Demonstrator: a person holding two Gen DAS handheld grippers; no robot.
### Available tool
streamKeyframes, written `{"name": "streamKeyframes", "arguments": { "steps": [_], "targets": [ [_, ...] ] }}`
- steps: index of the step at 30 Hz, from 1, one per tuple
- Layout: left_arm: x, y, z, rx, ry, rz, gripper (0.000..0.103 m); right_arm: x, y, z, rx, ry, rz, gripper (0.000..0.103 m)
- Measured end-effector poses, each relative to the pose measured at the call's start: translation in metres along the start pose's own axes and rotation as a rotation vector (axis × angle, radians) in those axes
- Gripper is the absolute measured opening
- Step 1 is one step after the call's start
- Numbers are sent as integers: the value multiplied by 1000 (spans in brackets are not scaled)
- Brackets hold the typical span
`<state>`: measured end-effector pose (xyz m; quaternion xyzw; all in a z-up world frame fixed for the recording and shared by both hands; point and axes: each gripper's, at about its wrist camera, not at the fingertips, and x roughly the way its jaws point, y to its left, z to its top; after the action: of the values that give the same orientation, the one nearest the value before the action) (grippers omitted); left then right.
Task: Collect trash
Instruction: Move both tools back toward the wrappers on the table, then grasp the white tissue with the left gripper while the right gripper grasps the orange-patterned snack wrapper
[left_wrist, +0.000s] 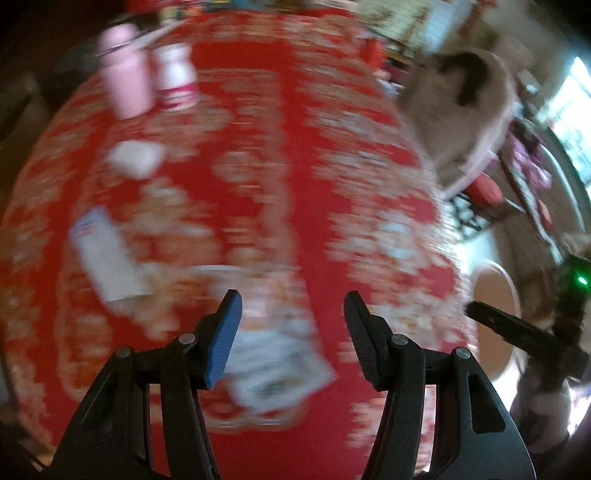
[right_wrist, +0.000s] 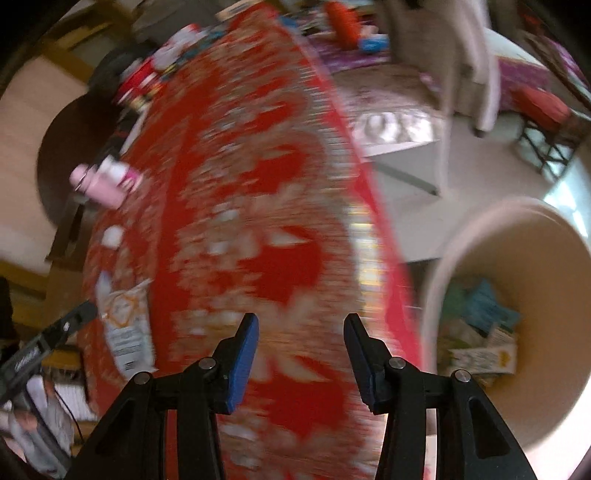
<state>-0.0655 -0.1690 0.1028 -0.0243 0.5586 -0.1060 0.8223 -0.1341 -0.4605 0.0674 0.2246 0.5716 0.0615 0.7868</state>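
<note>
Red patterned tablecloth is filling both blurred views. Both the left gripper and right gripper are hovering over it, fingers parted and grasping nothing. Trash wrappers are lying on the cloth, with more sitting in the bin beside it.

No text could be read in either view; motion blur smeared everything. A white wrapper at the edge of the red patterned tablecloth bore an orange diamond-shaped sign and grey print lines, and a barcode-like mark near its lower end, all illegible.
</note>
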Motion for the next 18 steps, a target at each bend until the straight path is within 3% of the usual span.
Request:
{"name": "streamKeyframes", "arguments": {
  "steps": [3,8,18],
  "targets": [
    [6,42,-3,-71,41,47,56,17,30,2,-49,26,25,47],
    [39,61,-9,-88,150,11,56,37,65,-1,-108,70,53,47],
    [73,-3,22,16,222,-273,56,44,78,2,-95,67,10,50]
  ]
}}
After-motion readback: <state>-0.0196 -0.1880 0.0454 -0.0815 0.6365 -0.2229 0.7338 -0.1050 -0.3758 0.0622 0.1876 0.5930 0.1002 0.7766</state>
